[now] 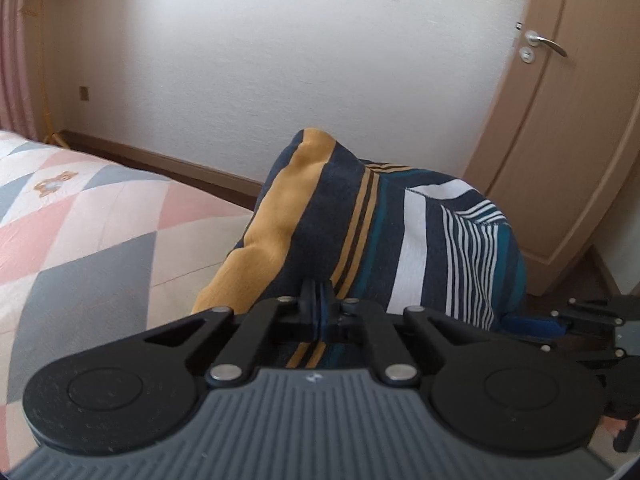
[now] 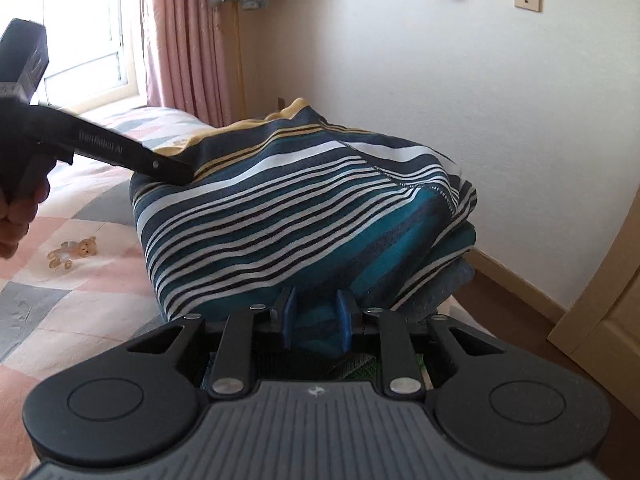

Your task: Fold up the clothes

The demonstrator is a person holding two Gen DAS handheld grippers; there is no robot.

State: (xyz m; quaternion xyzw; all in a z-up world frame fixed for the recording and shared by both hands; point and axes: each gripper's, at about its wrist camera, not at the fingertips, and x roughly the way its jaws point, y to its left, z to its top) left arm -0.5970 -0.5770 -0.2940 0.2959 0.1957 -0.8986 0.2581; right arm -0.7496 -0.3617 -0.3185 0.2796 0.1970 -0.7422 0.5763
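The left gripper (image 1: 318, 300) is pinched tight on the near edge of the striped shirt (image 1: 360, 232) bunched on the bed (image 1: 80, 220), while the right gripper (image 2: 314, 312) clamps a thick fold, which I think could slip and undo the fold.

Both wrist views close, angled down, sharing striped garment (image 1: 360, 232) on bed (image 2: 80, 288)

A striped garment (image 2: 288, 216) is showing navy, teal, white and mustard-yellow bands, thin white stripes crossing its teal part. The quilt (image 1: 80, 224) beneath is displaying pink, grey and cream diamonds with a small tan teddy bear (image 2: 74, 252) motif. Pink curtains (image 2: 180, 40) are hanging beside a cream wall (image 2: 400, 100).
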